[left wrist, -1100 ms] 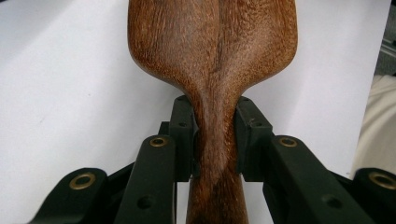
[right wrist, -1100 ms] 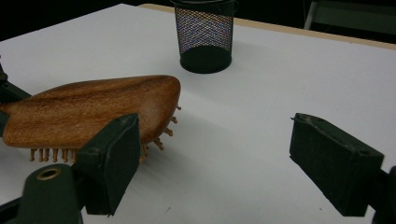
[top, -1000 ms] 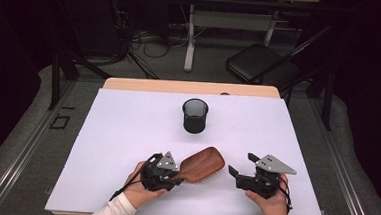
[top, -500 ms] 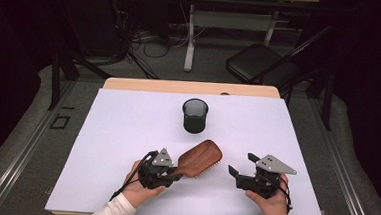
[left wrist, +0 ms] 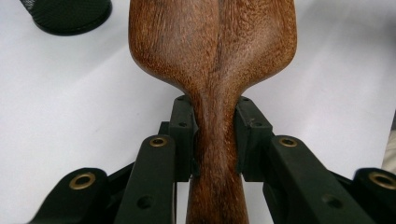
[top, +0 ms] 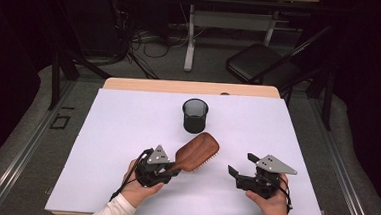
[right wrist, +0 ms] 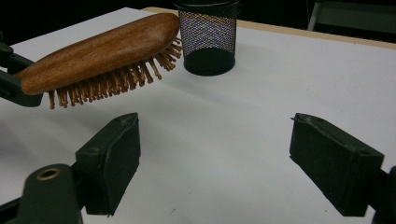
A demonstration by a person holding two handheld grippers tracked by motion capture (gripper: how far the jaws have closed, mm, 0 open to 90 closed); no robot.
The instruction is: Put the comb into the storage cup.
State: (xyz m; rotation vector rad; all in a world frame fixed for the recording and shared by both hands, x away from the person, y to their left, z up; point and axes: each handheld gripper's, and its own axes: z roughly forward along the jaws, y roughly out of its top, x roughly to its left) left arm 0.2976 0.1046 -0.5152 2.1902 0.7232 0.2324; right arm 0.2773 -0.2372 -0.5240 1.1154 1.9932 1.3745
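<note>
Wooden hairbrush (top: 196,152) up off the white table (top: 101,147) now, bristles down, head angled toward the black mesh cup (top: 195,116). Compared with a second ago: was lying lower and flatter, a bit nearer the person; since then lifted and swung closer to the cup, tip now just beside the cup's base in the high view. Clamped by the handle neck in the left gripper (top: 167,170), pads (left wrist: 182,135) pressing both sides of the narrow wood, jaws fairly narrow. Head sticking out past the jaw tips, away from the hand, pointing up and to the right on the table. From the right gripper view, clearly hanging in the air, bristles not touching the table, tip overlapping the cup's side.

Right gripper (top: 237,173) parked off to the right, well apart from the brush, same spot as before, jaws spread wide with nothing between them.
</note>
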